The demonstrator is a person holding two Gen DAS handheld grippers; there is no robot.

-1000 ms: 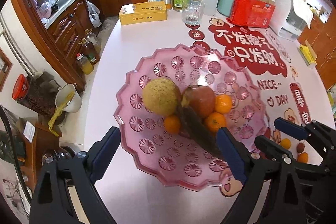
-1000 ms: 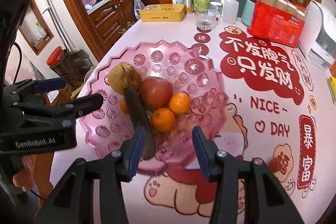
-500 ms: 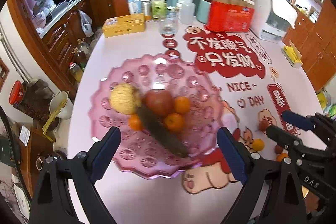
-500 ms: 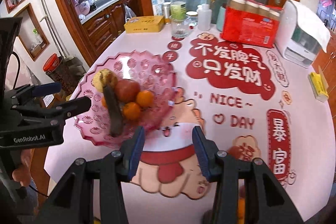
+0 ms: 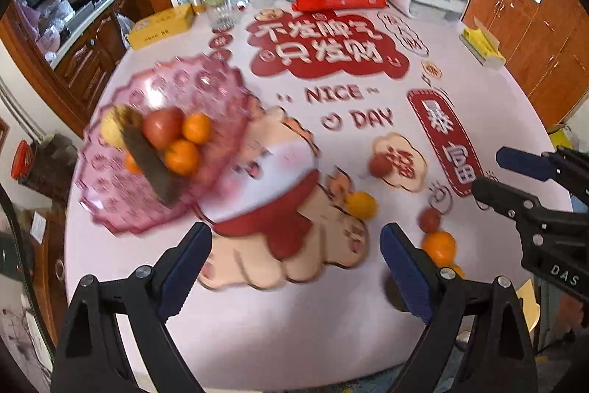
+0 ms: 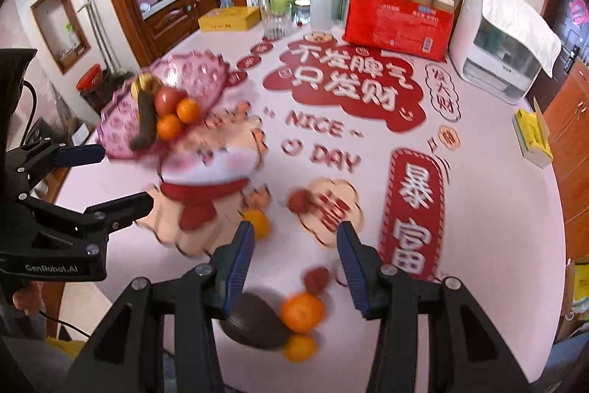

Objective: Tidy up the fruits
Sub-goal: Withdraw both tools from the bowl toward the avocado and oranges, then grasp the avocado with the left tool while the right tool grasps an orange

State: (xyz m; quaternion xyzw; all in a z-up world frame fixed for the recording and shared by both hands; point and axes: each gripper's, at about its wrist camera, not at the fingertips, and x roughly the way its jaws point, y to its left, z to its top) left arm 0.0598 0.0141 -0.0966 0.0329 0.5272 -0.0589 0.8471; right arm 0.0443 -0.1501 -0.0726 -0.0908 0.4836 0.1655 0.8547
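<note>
A pink glass fruit plate (image 5: 110,209) (image 6: 117,113) sits at the table's left and holds a yellow pear, a red apple (image 5: 162,127), tangerines and a dark cucumber (image 5: 147,164). Loose fruit lies near the front edge: a tangerine (image 6: 302,312), a second one (image 6: 300,347), a dark avocado (image 6: 254,323), red lychees (image 6: 316,279) (image 6: 300,199) and a small orange (image 6: 257,221). My left gripper (image 5: 296,267) is open and empty over the tablecloth. My right gripper (image 6: 294,264) is open and empty above the loose fruit.
At the back stand a yellow tin (image 6: 228,19), a glass (image 6: 274,21), bottles, a red carton (image 6: 401,21) and a white appliance (image 6: 504,50). A yellow box (image 6: 532,135) lies at the right edge. Wooden cabinets flank the table.
Both grippers have pulled back and swung right, away from the plate toward the loose fruit at the front edge. Both stay open and empty.
</note>
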